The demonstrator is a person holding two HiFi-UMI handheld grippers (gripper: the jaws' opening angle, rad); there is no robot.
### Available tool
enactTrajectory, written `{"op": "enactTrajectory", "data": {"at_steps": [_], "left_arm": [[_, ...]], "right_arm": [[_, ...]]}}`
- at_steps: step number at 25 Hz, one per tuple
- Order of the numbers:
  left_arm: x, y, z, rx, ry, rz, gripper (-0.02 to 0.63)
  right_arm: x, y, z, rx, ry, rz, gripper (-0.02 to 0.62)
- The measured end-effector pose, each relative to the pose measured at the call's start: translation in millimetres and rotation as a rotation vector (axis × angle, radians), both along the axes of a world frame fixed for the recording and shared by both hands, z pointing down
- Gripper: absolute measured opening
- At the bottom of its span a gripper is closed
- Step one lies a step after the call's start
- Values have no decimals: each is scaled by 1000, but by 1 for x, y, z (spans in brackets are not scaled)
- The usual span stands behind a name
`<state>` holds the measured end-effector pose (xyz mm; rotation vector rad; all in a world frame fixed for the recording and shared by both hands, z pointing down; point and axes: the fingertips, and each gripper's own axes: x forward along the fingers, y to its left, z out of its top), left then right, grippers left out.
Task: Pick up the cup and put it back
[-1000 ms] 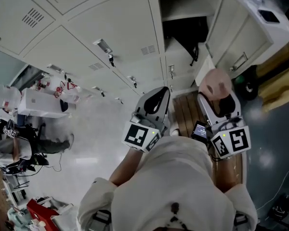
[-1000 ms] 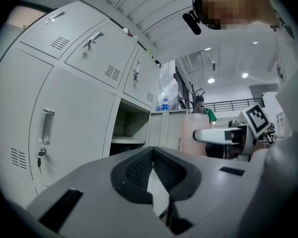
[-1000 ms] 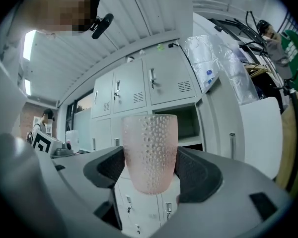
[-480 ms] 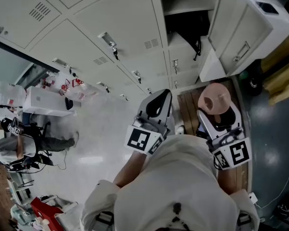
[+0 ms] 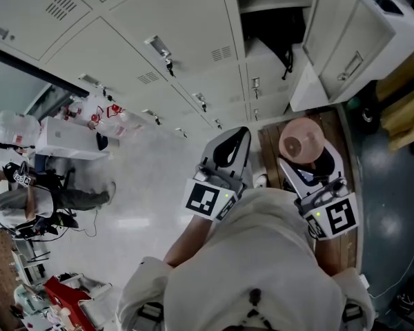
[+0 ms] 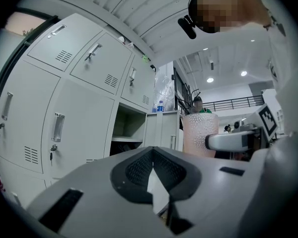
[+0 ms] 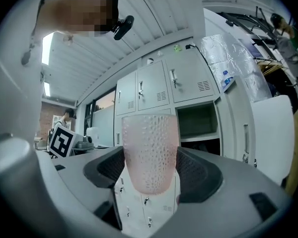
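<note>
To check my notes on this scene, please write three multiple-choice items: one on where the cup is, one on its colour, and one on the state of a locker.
1. Where is the cup?
A on the floor; B between the right gripper's fingers; C on a shelf.
2. What colour is the cup?
A blue; B green; C pink.
3. In the right gripper view, the locker just right of the cup is:
A open; B shut; C taped over.

Key:
1 B, the fingers press on its two sides.
2 C, its dimpled wall is pink.
3 A, its dark inside and shelf show.
</note>
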<state>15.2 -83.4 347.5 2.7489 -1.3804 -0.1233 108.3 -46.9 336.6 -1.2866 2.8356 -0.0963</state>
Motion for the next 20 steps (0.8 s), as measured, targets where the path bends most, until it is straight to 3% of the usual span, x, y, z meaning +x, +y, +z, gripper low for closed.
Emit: {"op": "enactTrajectory", "data": {"at_steps": [7, 11, 20], "left_arm": [[3, 5, 5, -6, -39, 18, 8], [1, 3, 1, -5, 28, 11, 8], [-2, -4, 4, -17, 30, -12, 8]], "right_arm": [[-6, 1, 0, 3, 4, -19, 338], [-3, 0, -1, 4, -3, -12, 339], [-1, -4, 5, -15, -9, -3, 337]]}}
